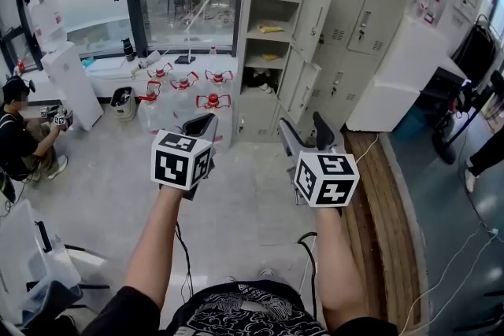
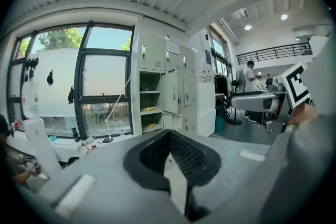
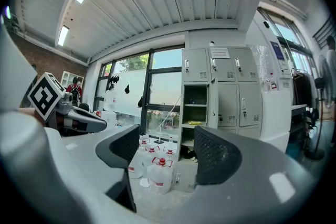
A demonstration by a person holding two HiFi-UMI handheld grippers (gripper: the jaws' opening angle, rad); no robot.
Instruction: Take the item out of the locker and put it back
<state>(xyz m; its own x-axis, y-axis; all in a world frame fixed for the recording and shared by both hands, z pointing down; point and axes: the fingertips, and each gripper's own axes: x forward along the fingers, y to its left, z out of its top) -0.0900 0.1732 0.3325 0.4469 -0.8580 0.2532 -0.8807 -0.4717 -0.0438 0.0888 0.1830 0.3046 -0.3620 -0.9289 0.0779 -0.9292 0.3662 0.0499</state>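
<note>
The right gripper (image 3: pixel 169 153) has its jaws spread wide with only bare floor and air between the pads. The left gripper (image 2: pixel 168 135) has its jaws pressed together at the tips and pinches nothing. In the head view both are held out level in front of the person, left gripper (image 1: pixel 202 123) and right gripper (image 1: pixel 303 127), well apart from the grey locker (image 1: pixel 313 12), which stands against the far wall with the doors of one column swung open.

The task looks to be in its first step, the approach: nothing is taken out yet. The next move calls for walking up to the open column past the cluster of red-capped water jugs (image 1: pixel 213 101) on the floor, then reaching the open right gripper onto a shelf.

The likeliest item is a flat yellow object (image 1: pixel 270 29) lying on a middle shelf of the open column; it is too small to name. A second yellowish thing (image 1: pixel 270 57) lies one shelf lower, and something dark sits below that, so I cannot tell which is meant.
</note>
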